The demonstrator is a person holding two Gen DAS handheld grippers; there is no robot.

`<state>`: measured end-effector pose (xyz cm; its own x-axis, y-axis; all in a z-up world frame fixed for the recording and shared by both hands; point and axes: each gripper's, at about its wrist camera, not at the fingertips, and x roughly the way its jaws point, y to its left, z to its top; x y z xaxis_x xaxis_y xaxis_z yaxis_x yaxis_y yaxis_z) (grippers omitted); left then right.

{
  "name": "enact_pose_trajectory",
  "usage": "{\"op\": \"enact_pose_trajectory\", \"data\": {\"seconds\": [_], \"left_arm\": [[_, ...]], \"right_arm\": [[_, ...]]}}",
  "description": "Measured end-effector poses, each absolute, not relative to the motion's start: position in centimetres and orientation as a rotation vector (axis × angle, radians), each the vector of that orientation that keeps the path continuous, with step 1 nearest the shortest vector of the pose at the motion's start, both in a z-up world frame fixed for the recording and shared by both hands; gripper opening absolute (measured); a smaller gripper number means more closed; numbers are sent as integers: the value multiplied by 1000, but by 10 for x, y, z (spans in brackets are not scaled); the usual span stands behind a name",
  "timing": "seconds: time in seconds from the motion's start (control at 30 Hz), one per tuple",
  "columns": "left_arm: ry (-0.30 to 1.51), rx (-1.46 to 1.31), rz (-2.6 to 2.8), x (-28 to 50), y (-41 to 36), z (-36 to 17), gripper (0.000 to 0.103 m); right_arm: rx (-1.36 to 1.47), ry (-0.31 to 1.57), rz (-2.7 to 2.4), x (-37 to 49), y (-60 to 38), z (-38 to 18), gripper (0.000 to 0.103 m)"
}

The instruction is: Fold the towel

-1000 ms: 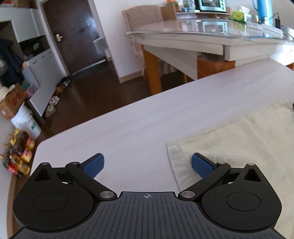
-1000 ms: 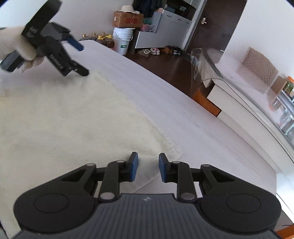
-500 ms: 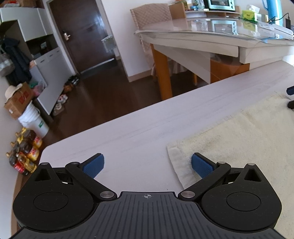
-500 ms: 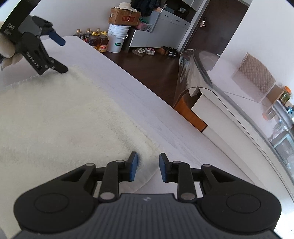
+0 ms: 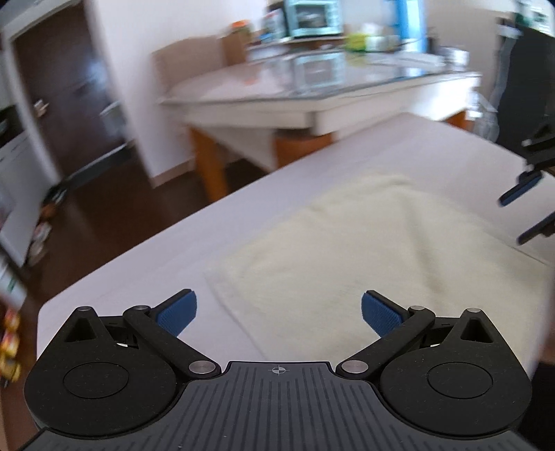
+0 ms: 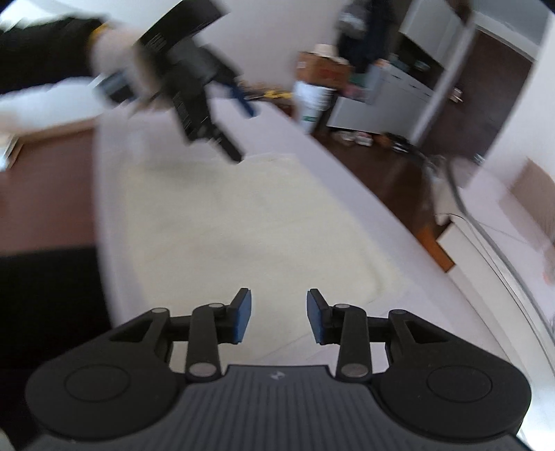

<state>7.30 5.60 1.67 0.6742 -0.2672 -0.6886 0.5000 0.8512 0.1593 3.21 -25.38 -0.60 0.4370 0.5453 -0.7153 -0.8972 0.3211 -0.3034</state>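
Observation:
A cream towel (image 5: 364,249) lies spread flat on the white table (image 5: 145,263). My left gripper (image 5: 277,308) hangs above the towel's near left corner, jaws wide open and empty. In the right wrist view it shows as the left gripper (image 6: 239,128), held by a white-gloved hand (image 6: 114,66) above the far end of the towel (image 6: 242,225). My right gripper (image 6: 277,312) hovers over the opposite end, jaws opening with nothing between them. It also appears as the right gripper (image 5: 527,211) at the left wrist view's right edge. Both views are motion-blurred.
Beyond the white table stands a glass-topped dining table (image 5: 295,86) with a toaster oven (image 5: 312,17) and a chair. Dark wood floor (image 6: 378,173) runs along the table's far edge. A white bucket (image 6: 312,100), a cardboard box and cabinets stand by the wall.
Both grippers have lifted away from the towel's corners and swung round, so each view now looks along the towel. The right jaws have widened. The towel stays flat.

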Motion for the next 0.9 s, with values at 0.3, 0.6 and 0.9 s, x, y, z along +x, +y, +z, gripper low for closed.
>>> {"op": "enact_pose_trajectory", "data": {"seconds": [0.3,0.6,0.9], "left_arm": [[731,474,-547,19,53,16,103],[663,540,-593,-7,52,6,103],[614,673,-706,-39,47,-4,102]], "right_arm": [[-928,574,984,-16,-257,-27,38],[-947,542,975,-14,-249,-35,30],[-905,565,972,-5,-251,-32,30]]}}
